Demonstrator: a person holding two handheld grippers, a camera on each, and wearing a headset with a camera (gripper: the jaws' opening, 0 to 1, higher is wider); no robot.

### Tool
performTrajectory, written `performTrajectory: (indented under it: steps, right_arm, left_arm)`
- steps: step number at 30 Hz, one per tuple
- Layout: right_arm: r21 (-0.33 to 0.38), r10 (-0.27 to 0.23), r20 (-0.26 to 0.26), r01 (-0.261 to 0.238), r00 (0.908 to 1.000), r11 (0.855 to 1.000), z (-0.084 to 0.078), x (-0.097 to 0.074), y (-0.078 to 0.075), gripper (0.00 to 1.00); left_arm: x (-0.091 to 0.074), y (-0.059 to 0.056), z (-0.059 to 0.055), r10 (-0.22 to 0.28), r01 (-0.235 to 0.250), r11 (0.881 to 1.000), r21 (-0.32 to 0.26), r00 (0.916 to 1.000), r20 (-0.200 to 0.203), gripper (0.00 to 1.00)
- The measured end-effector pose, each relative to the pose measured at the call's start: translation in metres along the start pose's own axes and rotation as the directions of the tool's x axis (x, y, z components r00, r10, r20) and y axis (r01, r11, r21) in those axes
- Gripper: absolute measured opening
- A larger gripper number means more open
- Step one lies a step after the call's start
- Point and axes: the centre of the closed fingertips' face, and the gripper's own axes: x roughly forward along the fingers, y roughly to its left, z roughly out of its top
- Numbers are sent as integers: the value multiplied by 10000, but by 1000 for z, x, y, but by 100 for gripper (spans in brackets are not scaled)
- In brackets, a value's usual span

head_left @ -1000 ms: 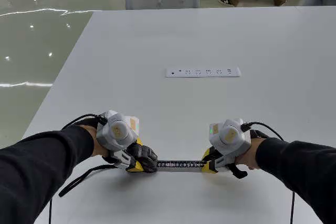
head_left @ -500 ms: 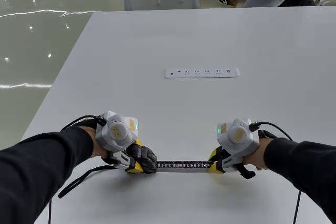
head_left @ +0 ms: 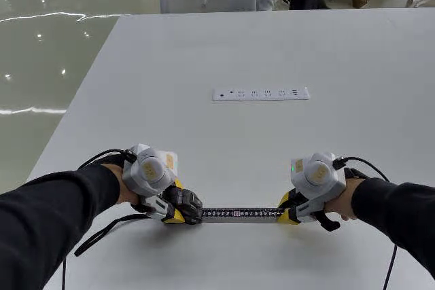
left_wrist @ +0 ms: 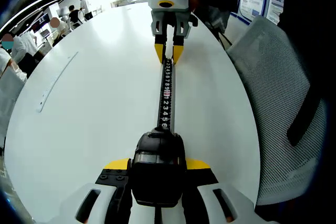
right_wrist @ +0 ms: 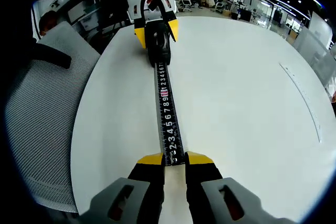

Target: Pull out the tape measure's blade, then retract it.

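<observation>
Clamping black tape measure case (head_left: 185, 204) in my left gripper (head_left: 178, 212); right gripper (head_left: 286, 214) pinches numbered blade (head_left: 238, 213) at its tip, stretched btwn them on white table (head_left: 204, 52). A long white power strip (head_left: 261, 94) lies well beyond.

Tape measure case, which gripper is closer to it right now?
Left. The left gripper is shut around the tape measure case, while the right gripper sits at the far end of the pulled-out blade, pinching its tip.
</observation>
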Motion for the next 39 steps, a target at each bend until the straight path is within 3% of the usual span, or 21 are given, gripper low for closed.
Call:
performTrajectory:
  steps: [39]
  right_arm:
    - [207,-170,-366,178,9992,9996,-37,-28,-6,10]
  left_arm:
    - [0,0,0,37,-37,10000,-78,10000,32,32]
